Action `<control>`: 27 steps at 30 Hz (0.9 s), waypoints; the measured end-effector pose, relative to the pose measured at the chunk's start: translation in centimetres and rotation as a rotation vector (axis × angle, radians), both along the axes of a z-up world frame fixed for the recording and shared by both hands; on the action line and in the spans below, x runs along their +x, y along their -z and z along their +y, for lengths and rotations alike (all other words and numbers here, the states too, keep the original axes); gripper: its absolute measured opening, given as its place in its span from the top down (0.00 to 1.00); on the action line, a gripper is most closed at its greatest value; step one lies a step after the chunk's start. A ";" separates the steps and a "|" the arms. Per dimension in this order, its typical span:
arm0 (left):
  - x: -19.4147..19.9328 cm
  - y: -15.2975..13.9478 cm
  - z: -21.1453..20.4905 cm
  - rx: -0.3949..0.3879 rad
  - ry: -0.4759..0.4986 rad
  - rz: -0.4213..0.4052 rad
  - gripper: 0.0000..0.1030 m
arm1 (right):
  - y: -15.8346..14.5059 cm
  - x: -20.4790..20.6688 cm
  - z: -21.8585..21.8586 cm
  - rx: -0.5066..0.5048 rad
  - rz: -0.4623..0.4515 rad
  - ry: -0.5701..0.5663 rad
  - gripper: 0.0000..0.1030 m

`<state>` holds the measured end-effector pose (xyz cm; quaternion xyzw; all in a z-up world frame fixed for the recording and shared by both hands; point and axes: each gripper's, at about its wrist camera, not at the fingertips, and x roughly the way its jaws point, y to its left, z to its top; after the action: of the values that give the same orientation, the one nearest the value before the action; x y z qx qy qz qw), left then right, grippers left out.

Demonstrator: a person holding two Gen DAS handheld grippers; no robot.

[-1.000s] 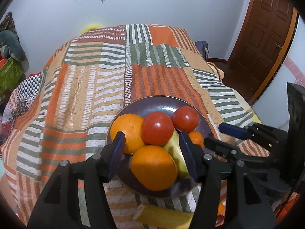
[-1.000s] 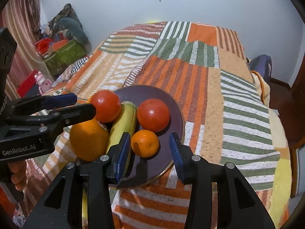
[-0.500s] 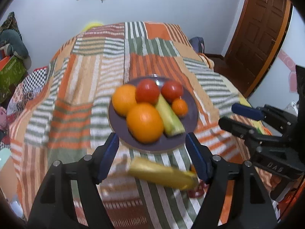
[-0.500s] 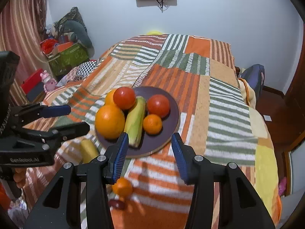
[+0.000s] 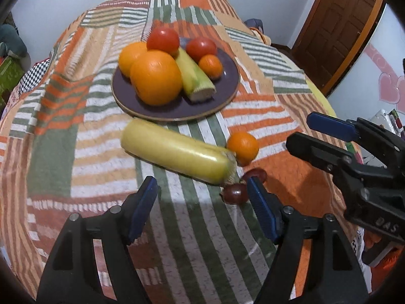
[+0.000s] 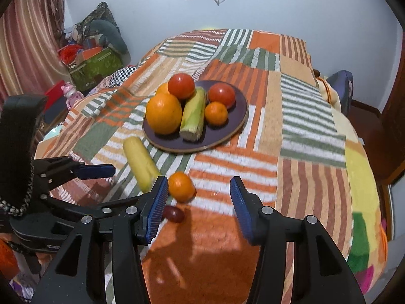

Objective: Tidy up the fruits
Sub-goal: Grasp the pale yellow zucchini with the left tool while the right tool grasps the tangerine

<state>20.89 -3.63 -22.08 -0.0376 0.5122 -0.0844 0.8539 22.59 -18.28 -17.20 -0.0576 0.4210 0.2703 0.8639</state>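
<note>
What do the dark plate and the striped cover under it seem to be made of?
The plate looks like glazed ceramic or stoneware: a smooth, slightly glossy dark purple face with a pale, unglazed-looking rim. It could also be coated wood; the pictures leave that open. The striped cover looks like soft woven or terry-like cloth, matte, with a nubbly surface and folds.

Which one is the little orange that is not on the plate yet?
Find the dark round plate piled with fruit on the striped blanket. On the blanket in front of it lies a long yellow corn cob. The little orange sits at the cob's near end, rounder and brighter than the dark red fruits beside it.
</note>
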 end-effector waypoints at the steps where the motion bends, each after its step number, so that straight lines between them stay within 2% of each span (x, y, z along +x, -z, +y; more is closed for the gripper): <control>1: 0.1 0.2 -0.3 0.001 0.002 0.005 0.29 | 0.2 -0.1 -0.2 0.003 0.006 0.004 0.54; 7: 1.2 1.1 -1.0 0.021 -0.017 0.012 0.29 | 1.2 -0.8 -1.3 0.016 0.035 0.038 0.54; 11: 1.6 1.2 0.0 0.041 -0.052 -0.018 0.31 | 1.2 -0.8 -1.7 0.011 0.032 0.048 0.54; 12: 1.6 1.2 0.3 0.017 -0.046 -0.013 0.33 | 1.1 -0.8 -1.7 0.012 0.030 0.048 0.54; 14: 1.2 1.1 0.8 -0.020 -0.027 -0.006 0.46 | 1.0 -0.8 -1.6 0.015 0.027 0.043 0.54; 17: 0.3 0.6 1.3 0.021 -0.010 -0.035 0.57 | 1.1 -0.7 -1.0 0.009 0.024 0.033 0.54; 23: -1.7 0.8 5.1 -0.010 -0.072 -0.008 0.63 | 1.9 -0.5 0.8 0.009 0.043 0.000 0.54; 27: -3.0 1.3 8.0 0.033 -0.127 0.007 0.65 | 2.7 -0.2 2.4 0.009 0.066 -0.038 0.54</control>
<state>17.86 4.41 -23.43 -0.0565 0.5128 -0.0214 0.8564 22.37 -15.89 -19.86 -0.0528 0.4468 0.2905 0.8445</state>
